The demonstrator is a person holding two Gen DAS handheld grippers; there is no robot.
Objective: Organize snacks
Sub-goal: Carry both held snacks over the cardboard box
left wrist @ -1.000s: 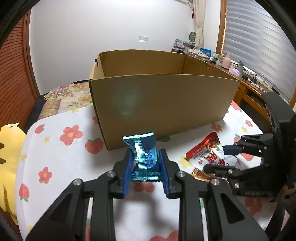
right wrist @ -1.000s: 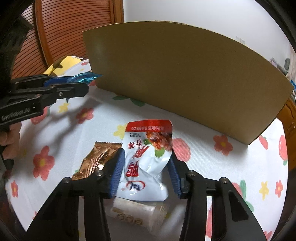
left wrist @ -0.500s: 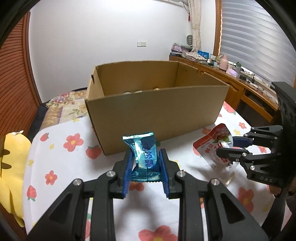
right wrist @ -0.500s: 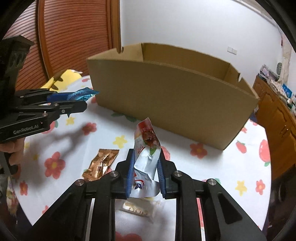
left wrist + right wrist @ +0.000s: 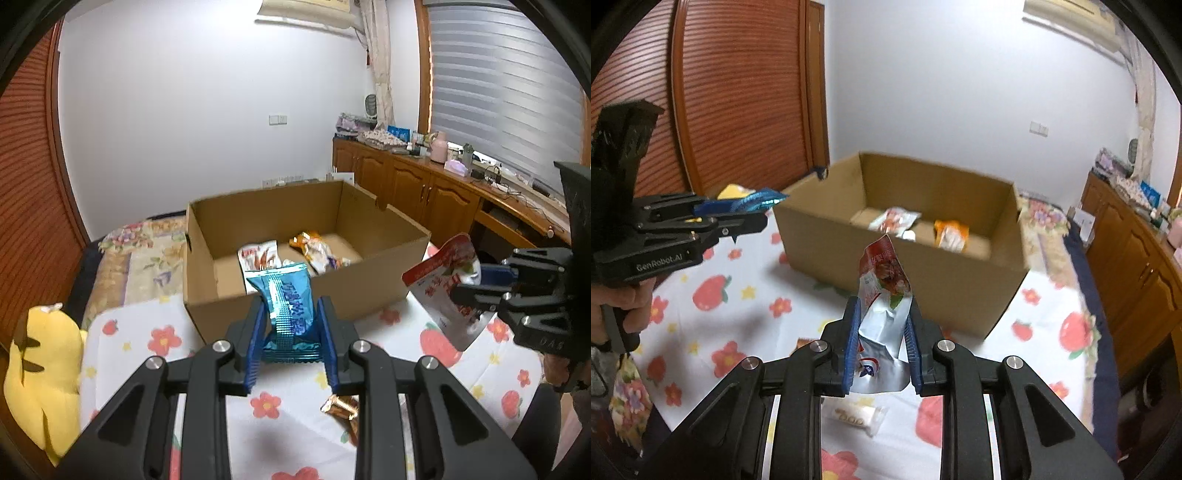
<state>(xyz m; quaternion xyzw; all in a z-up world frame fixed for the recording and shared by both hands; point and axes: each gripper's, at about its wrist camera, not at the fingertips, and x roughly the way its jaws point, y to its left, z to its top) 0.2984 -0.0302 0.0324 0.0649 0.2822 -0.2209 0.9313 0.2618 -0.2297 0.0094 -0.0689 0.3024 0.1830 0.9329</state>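
Both tools have risen. The cardboard box (image 5: 369, 291) holds a white-red packet (image 5: 258, 256) and an orange packet (image 5: 314, 249). The left tool (image 5: 290, 325) is clamped on a blue packet (image 5: 286, 299), the right tool (image 5: 881, 332) on a silver-red pouch (image 5: 882, 295). Only the right view shows a white wafer packet (image 5: 855, 415).

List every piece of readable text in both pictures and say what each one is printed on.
"GenRobot.AI": on the side of the left claw.
Blue packet: printed characters, too blurred to read.
Red and silver pouch: red characters, unreadable.
Packets in the cardboard box: too small.

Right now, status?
Left gripper shut on blue packet. Right gripper shut on silver pouch. Box ahead, open, path clear.
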